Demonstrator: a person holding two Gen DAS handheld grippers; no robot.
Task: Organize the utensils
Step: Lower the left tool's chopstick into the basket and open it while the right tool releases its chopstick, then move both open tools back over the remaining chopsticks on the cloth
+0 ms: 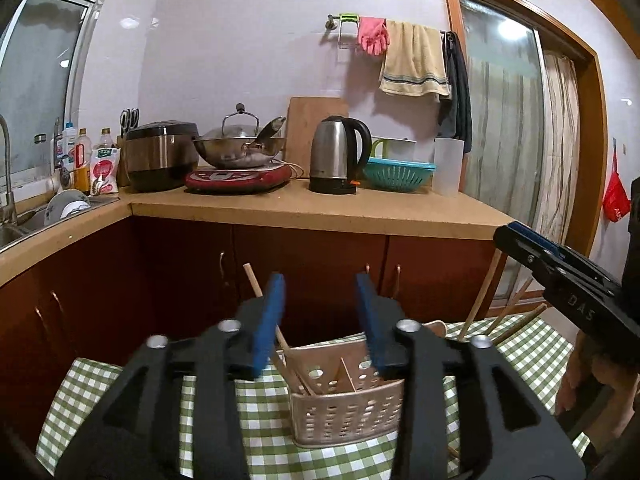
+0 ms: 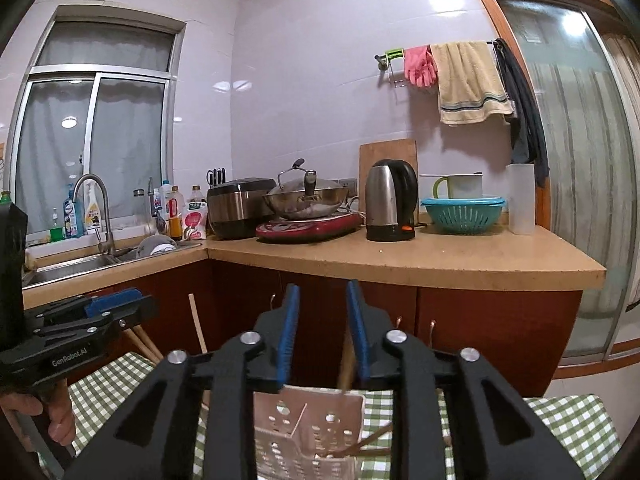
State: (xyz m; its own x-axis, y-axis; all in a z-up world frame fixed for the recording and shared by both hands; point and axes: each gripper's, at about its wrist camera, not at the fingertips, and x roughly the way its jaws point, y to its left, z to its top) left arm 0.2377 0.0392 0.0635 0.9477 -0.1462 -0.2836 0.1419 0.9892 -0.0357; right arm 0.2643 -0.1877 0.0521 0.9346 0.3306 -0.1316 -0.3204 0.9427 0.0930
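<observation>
A beige perforated utensil holder [image 1: 344, 408] stands on the green checked cloth [image 1: 88, 392], just beyond my left gripper [image 1: 322, 320]. Its blue pads [image 1: 272, 320] stand well apart with nothing pressed between them. One wooden chopstick [image 1: 254, 280] leans out of the holder behind the left pad. My right gripper [image 2: 323, 332] is open above the same holder [image 2: 308, 432]. A thin chopstick [image 2: 345, 368] rises between its jaws close to the right pad, not squeezed. Each gripper shows in the other's view: the right gripper [image 1: 516, 236], the left gripper [image 2: 136, 304]. More chopsticks [image 1: 516, 312] lean out to the right.
Behind the cloth-covered table runs a dark red cabinet front [image 1: 304, 264] under a wooden counter [image 1: 320, 208]. On the counter stand a kettle [image 1: 336, 156], a wok on a red cooker [image 1: 240, 148], a rice cooker [image 1: 160, 156] and a teal colander [image 1: 400, 174]. The sink [image 2: 80, 264] is at the left.
</observation>
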